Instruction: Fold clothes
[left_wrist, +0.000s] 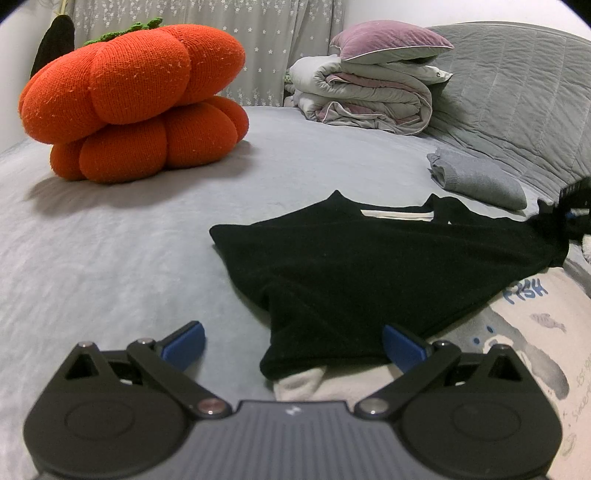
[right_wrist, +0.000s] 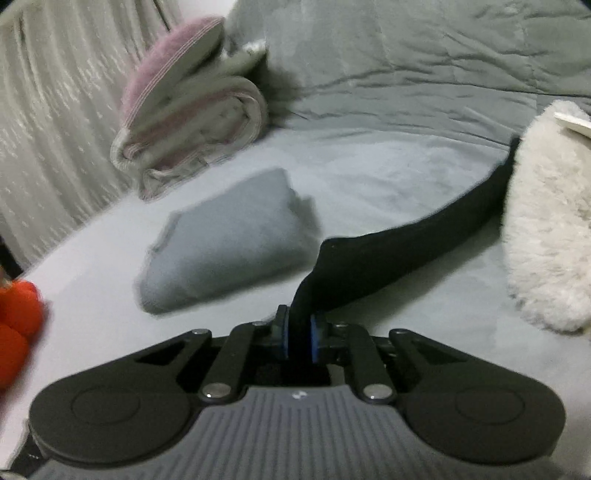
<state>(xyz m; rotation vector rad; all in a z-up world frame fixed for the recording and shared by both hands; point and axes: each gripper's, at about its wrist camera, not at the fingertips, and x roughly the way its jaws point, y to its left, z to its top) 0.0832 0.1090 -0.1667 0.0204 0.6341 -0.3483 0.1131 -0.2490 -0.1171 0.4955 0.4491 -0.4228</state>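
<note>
A black garment (left_wrist: 369, 266) lies spread on the grey bed, partly covering a white printed garment (left_wrist: 517, 350). My left gripper (left_wrist: 293, 347) is open just above the bed. Its blue fingertips (left_wrist: 184, 345) stand wide on either side of the black garment's near corner without touching it. In the right wrist view my right gripper (right_wrist: 300, 338) is shut on an edge of the black garment (right_wrist: 406, 251), which trails away to the right as a long strip. The right gripper (left_wrist: 576, 210) also shows at the far right of the left wrist view, at the garment's far corner.
A folded grey garment (left_wrist: 476, 179) (right_wrist: 229, 236) lies beyond the black one. An orange pumpkin cushion (left_wrist: 136, 103) sits at the far left. A folded duvet with a purple pillow (left_wrist: 365, 92) is at the back. A white fluffy item (right_wrist: 550, 236) lies to the right.
</note>
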